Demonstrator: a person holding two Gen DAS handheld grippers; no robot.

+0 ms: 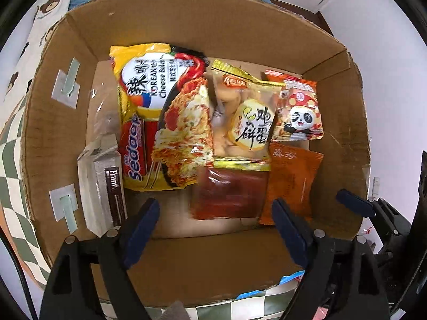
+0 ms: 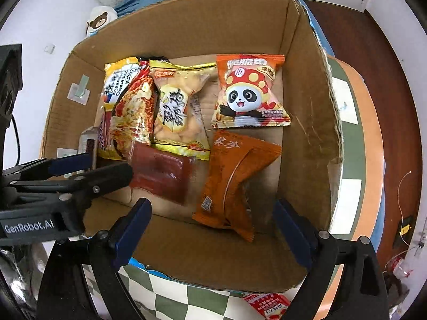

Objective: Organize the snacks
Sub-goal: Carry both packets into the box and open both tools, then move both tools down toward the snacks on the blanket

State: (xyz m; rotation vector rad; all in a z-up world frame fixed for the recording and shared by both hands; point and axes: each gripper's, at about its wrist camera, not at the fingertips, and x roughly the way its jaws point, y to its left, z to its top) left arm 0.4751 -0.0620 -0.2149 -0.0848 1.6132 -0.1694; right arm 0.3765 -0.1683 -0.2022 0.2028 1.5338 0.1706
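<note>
With both the left gripper [image 1: 214,214] and right gripper [image 2: 212,214] spread empty above the box [image 1: 186,21], a careless descent risks crushing the red pouch [image 1: 229,194].

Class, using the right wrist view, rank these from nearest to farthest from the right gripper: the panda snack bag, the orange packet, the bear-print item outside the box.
1. Orange packet, just ahead of the right gripper.
2. Panda snack bag, farther back in the box.
3. Bear-print item, beyond the box's far wall.
</note>
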